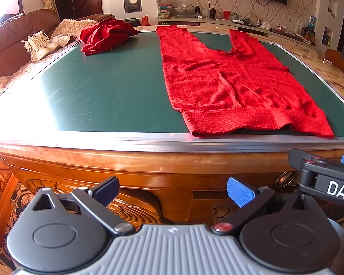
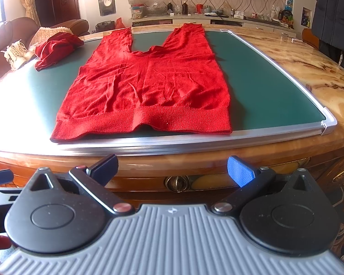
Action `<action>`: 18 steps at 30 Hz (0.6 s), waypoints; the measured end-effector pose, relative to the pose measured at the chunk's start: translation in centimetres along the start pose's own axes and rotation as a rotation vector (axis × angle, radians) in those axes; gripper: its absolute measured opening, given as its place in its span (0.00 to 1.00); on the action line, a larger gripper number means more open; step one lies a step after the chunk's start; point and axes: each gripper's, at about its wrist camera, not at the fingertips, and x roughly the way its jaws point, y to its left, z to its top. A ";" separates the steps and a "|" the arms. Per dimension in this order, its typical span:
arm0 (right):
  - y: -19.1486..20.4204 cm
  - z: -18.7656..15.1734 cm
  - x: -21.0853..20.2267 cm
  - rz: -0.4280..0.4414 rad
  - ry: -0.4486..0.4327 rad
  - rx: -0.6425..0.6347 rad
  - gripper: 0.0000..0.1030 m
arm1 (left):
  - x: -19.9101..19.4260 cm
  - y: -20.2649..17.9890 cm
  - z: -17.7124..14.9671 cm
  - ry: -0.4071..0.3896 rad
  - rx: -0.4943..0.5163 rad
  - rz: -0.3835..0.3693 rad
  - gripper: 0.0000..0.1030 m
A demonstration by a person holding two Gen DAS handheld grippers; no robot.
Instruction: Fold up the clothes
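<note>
Red knit pants (image 2: 146,84) lie flat on the green mat (image 2: 263,87), ribbed waistband at the near edge touching the mat's aluminium frame (image 2: 286,68), legs splayed in a V toward the far side. Fabric is fine-ribbed with light wrinkles. A second red garment (image 1: 105,36) sits crumpled at the mat's far left corner, well apart from the pants. Mat rests on a glossy marble-top table (image 2: 309,68) with a carved wood apron.

Left gripper (image 1: 172,190) and right gripper (image 2: 172,169): both spread wide, holding nothing, below the table edge, short of the waistband. Blue textured pads (image 2: 239,171).
</note>
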 end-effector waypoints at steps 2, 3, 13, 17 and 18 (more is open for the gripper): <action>0.0 0.0 0.0 0.005 -0.002 0.003 1.00 | 0.0 0.1 0.0 0.001 -0.004 -0.002 1.00; 0.0 0.0 -0.1 0.004 -0.006 0.004 1.00 | 0.0 0.1 0.0 0.001 -0.006 -0.003 1.00; 0.1 -0.1 -0.4 -0.019 -0.025 -0.003 1.00 | 0.0 0.2 0.0 0.003 -0.009 -0.005 1.00; 0.2 -0.1 -0.5 -0.033 -0.025 -0.003 1.00 | 0.0 0.2 0.1 0.001 -0.007 -0.004 1.00; 0.1 -0.1 -0.5 -0.037 -0.024 -0.001 1.00 | -0.1 0.1 0.1 -0.001 -0.005 -0.007 1.00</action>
